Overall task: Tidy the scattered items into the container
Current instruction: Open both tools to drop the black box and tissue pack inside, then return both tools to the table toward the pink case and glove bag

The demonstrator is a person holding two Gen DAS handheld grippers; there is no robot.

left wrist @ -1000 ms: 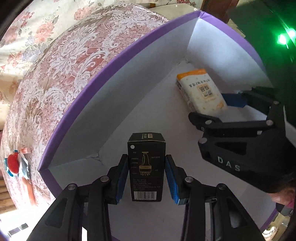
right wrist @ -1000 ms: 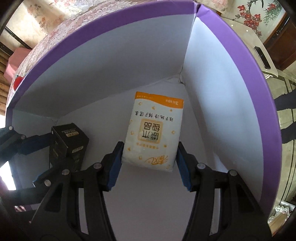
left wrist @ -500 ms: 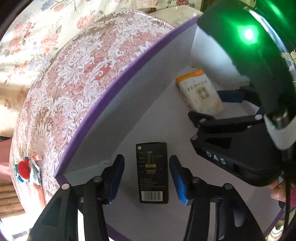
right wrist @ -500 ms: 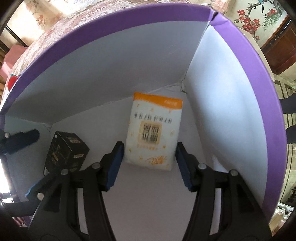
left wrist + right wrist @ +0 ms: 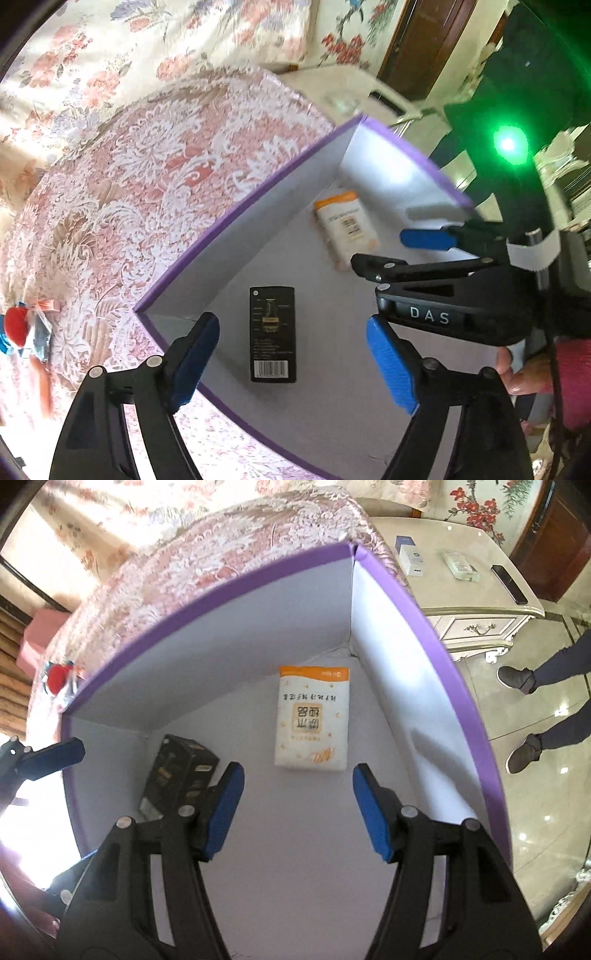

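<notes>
Two grippers hang over an open purple-rimmed box, both pointing steeply down into it. The left gripper (image 5: 291, 354) has its jaws wide apart and opening, with blue pads on black fingers. A black carton (image 5: 272, 334) lies flat on the white floor of the box, below and between those jaws, touching neither pad; its barcode end faces the gripper. The right gripper (image 5: 297, 806) also has its jaws apart and opening, and nothing sits between the pads. Just beyond its jaws, a white tissue pack (image 5: 313, 718) with an orange band lies flat on the box floor, clear of both pads. To the left of the right gripper's jaws, the black carton (image 5: 181, 771) shows again, partly hidden behind the left finger, near a corner of the box.

The box (image 5: 424, 709) has white inner walls and a purple top edge. In the left wrist view, the tissue pack (image 5: 345, 230) lies further off than the carton, toward the far corner, with the right gripper (image 5: 402, 251) reaching in from the right side, held by a hand (image 5: 517, 373) in a pink sleeve.

Outside the box, a pink and white floral bedspread (image 5: 147, 192) spreads to the left of the jaws. A small red item (image 5: 14, 326) lies on it, well apart from the box. To the right, a pale nightstand (image 5: 469, 590) carries a few small things, and a person's legs and shoes (image 5: 524, 716) stand on a shiny tiled floor.
</notes>
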